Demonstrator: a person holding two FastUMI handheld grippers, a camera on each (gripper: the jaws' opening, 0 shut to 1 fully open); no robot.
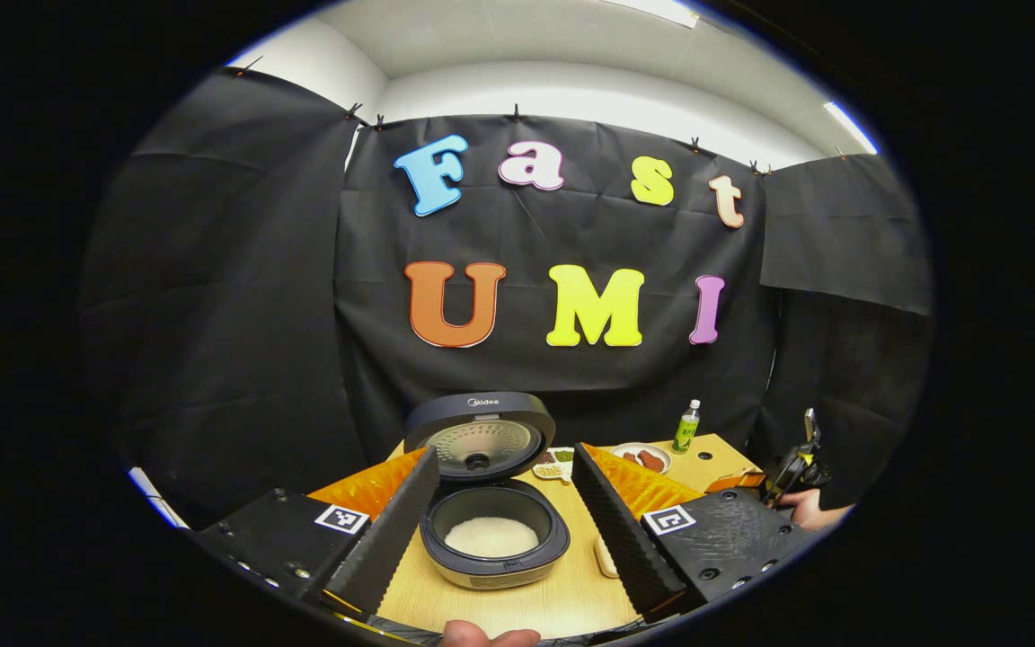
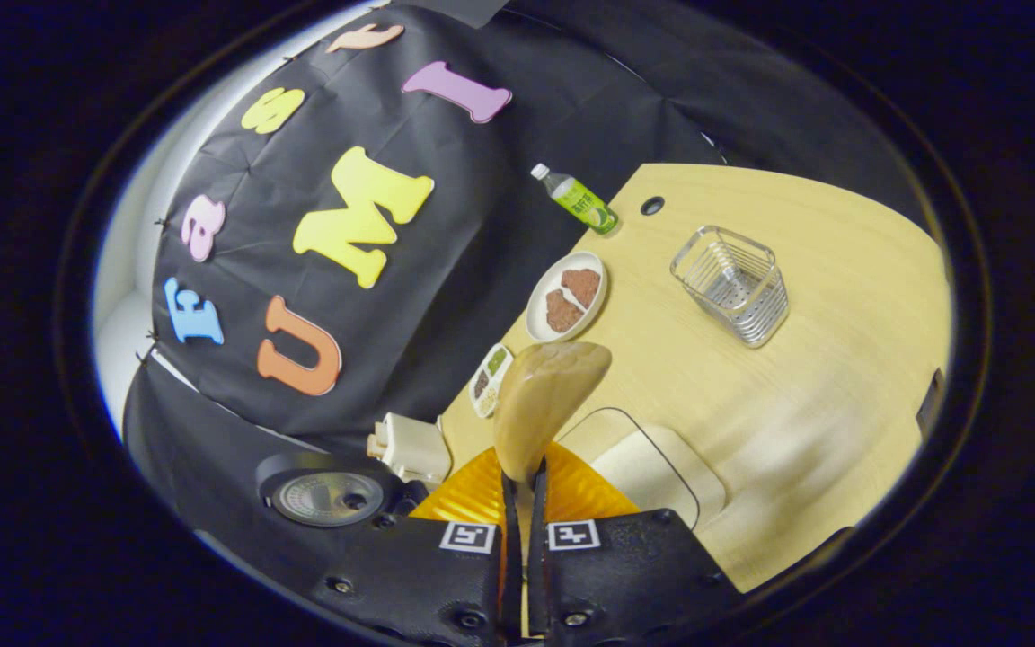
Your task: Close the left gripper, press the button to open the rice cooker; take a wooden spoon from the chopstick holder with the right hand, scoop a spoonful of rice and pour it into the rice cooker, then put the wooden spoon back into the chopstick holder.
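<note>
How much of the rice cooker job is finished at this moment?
Done: the rice cooker stands open, with rice inside. In hand: the right gripper is shut on the wooden spoon. Left: returning the spoon to the chopstick holder, which stands empty.

On the table (image 2: 841, 296), the bottle (image 2: 577, 199) stands behind the plate (image 2: 539, 316), the chopstick holder (image 2: 733, 284) apparently to its right.

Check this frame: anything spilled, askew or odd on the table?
Nothing stands out. The rice cooker stands open with rice inside, none visibly spilled on the table. The right gripper is shut on the wooden spoon; the chopstick holder stands upright.
</note>
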